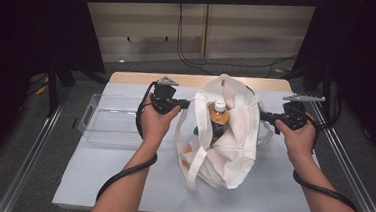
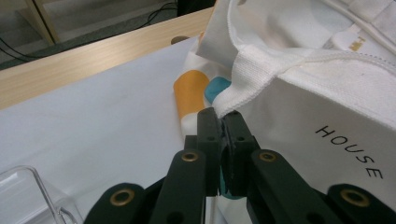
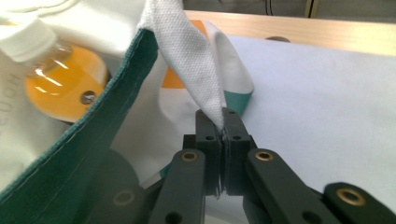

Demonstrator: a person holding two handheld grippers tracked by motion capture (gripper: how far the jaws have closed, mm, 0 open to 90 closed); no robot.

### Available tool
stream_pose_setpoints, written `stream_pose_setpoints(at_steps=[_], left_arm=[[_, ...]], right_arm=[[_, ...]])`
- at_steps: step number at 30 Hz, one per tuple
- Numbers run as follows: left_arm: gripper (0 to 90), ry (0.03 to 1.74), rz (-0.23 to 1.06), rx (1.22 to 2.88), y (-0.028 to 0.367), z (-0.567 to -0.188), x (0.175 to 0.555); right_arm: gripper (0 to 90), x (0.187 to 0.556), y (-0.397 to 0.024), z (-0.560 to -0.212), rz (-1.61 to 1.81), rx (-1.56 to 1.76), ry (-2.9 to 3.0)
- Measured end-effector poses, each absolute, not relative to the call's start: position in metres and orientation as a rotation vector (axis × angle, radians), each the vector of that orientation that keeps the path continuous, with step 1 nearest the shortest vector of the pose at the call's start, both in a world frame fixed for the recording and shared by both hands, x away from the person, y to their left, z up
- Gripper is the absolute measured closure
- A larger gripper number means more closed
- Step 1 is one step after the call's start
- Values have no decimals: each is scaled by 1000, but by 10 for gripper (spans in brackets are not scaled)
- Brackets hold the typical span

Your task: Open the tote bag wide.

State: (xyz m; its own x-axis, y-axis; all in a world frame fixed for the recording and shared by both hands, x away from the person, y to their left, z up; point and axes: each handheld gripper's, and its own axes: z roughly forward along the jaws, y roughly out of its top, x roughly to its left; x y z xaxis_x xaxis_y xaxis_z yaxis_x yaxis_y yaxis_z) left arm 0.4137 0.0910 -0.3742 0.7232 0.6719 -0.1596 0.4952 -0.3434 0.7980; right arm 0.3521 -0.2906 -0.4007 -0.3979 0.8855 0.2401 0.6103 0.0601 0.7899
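A white tote bag (image 1: 227, 154) stands in the middle of the table, its mouth held apart. Inside it is a bottle (image 1: 218, 115) of orange drink with a white cap. My left gripper (image 1: 186, 104) is at the bag's left rim. In the left gripper view the left gripper (image 2: 220, 116) is shut on the white hem of the bag (image 2: 317, 93), which carries the word HOUSE. My right gripper (image 1: 264, 116) is at the bag's right side. In the right gripper view the right gripper (image 3: 222, 116) is shut on a white strap (image 3: 187, 51), with the bottle (image 3: 60, 79) beyond the green-lined rim.
A clear plastic tray (image 1: 106, 120) lies left of the bag, close to my left hand. The table's wooden far edge (image 1: 198, 80) runs behind the bag. Metal rails flank the table and dark curtains hang at both sides.
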Motion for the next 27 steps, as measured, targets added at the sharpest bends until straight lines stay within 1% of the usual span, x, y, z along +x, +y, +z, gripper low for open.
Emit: stream_pose_setpoints(at_steps=[6, 9, 10, 20, 27], left_arm=[[873, 893, 240, 2037, 92, -379, 419], [873, 929, 239, 2018, 92, -382, 422], [873, 920, 246, 2038, 93, -383, 423], [877, 950, 238, 2054, 97, -393, 427], [878, 962, 210, 2060, 97, -398, 425]], right_arm=[[893, 357, -295, -416, 1237, 1535, 2042], [893, 361, -296, -425, 1226, 1559, 2041], [893, 362, -296, -427, 1223, 1559, 2042], [894, 365, -299, -438, 1185, 1573, 2056], [893, 363, -301, -445, 1159, 1589, 2062]])
